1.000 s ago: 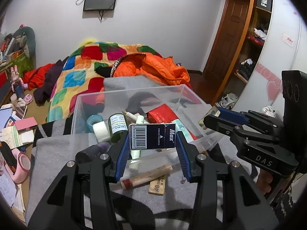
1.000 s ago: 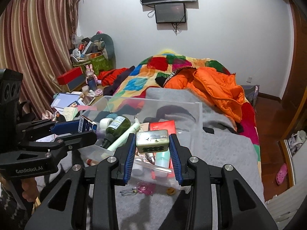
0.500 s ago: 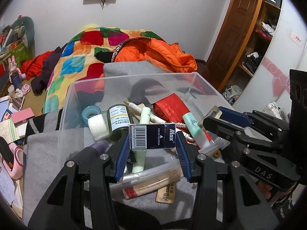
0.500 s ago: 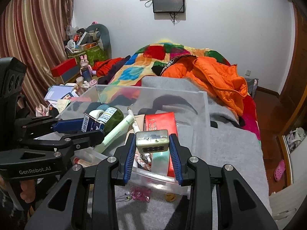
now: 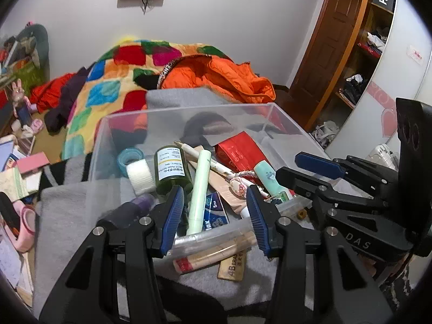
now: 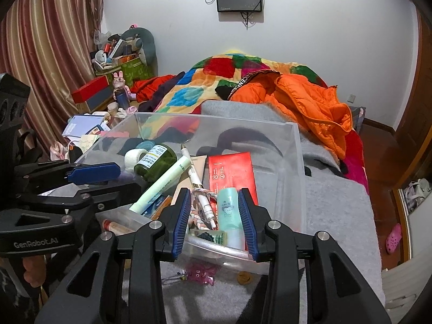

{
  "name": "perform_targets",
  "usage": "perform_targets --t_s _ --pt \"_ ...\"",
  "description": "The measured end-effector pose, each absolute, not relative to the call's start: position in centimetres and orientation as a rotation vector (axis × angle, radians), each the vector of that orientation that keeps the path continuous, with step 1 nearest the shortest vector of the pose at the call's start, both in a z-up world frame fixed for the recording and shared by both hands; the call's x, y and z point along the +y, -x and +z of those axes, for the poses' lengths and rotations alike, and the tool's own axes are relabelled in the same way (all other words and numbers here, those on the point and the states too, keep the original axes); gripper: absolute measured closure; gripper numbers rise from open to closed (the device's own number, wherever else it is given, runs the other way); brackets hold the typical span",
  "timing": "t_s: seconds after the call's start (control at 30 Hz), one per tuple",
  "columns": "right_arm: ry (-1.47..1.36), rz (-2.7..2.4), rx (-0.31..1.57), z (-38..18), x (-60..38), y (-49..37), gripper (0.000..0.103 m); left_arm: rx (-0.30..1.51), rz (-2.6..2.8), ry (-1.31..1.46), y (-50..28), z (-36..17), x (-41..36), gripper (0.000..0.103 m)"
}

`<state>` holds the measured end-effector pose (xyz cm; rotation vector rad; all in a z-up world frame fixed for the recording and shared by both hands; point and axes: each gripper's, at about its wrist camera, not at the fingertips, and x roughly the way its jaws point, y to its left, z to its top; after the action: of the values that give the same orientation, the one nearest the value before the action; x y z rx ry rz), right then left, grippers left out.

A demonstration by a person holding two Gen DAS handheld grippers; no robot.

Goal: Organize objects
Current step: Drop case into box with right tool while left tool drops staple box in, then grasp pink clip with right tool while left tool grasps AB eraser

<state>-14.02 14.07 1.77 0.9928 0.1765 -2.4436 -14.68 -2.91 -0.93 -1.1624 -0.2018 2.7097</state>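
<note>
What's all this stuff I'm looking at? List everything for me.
clear plastic bin: one, transparent, on grey blanket
dark green glass bottle: one, white label, lying in bin's left
pale green tube: one, lying mid-bin
red flat packet: one, bin's right
mint-coloured tube: one, by bin's near wall
tape rolls: two, blue and white, bin's left
blue cardboard box: one, beside pale tube
orange puffer jacket: one, on bed behind
left gripper: black, blue pads, open, empty
right gripper: same colours, jaws just opened, empty
</note>
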Motion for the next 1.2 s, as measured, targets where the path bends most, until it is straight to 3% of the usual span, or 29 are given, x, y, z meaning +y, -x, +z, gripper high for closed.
perform_targets --t_s 0.47,0.67,1.03,1.2 --pt "-0.882 -2.502 0.161 4.3 16.6 10.8 0.051 -0.162 2.804 1.063 10.5 1.3 -3.2 0.034" --pt "-0.866 -2.512 0.185 4.3 17.3 9.1 0.044 -0.127 2.803 1.097 8.7 0.2 -2.7 0.034" --pt "-1.005 -2.439 0.189 0.7 17.2 8.3 0.043 -0.059 2.703 1.256 7.9 -4.5 -0.7 0.035" --pt "-1.064 -2.400 0.208 -0.9 16.5 8.5 0.043 -0.038 2.656 1.317 8.8 -6.0 -0.2 0.047"
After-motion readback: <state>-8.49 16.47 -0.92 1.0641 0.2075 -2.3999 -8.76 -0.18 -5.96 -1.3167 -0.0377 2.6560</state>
